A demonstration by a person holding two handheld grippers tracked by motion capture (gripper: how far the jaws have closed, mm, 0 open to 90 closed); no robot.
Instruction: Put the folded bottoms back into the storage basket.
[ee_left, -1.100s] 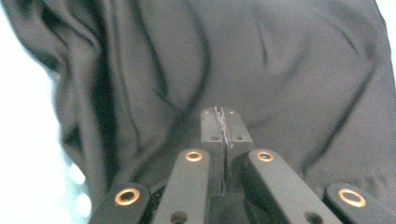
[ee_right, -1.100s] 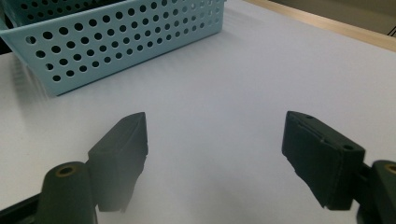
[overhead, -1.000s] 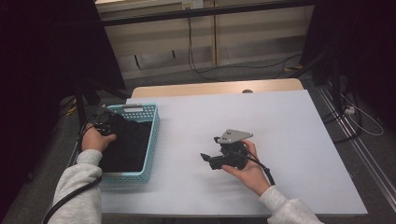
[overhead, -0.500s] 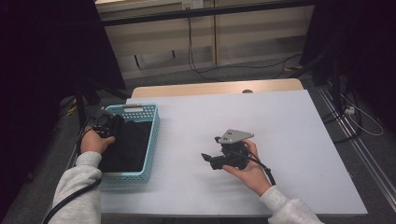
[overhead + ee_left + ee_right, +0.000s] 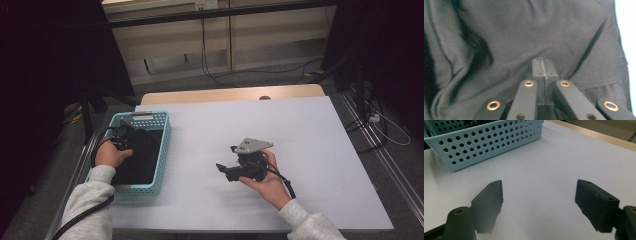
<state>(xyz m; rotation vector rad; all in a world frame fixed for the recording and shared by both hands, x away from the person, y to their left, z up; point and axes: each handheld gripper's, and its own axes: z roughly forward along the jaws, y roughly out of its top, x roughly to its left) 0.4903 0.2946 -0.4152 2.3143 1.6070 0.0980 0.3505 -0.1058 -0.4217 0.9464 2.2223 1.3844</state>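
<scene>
Left tongs (image 5: 543, 72) clenched, tips pressed together against dark cloth (image 5: 506, 37) inside the blue basket (image 5: 162, 145) at left of frame. Right tongs (image 5: 539, 205) released, spread wide over bare white worktop (image 5: 300, 130) at centre.

Light blue perforated basket (image 5: 161, 150), dark grey cloth (image 5: 524, 37), white table (image 5: 310, 150)

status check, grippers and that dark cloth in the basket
Left gripper shut, tips against dark cloth in blue basket. Right gripper open, empty, over white table. Nothing in the way.
</scene>
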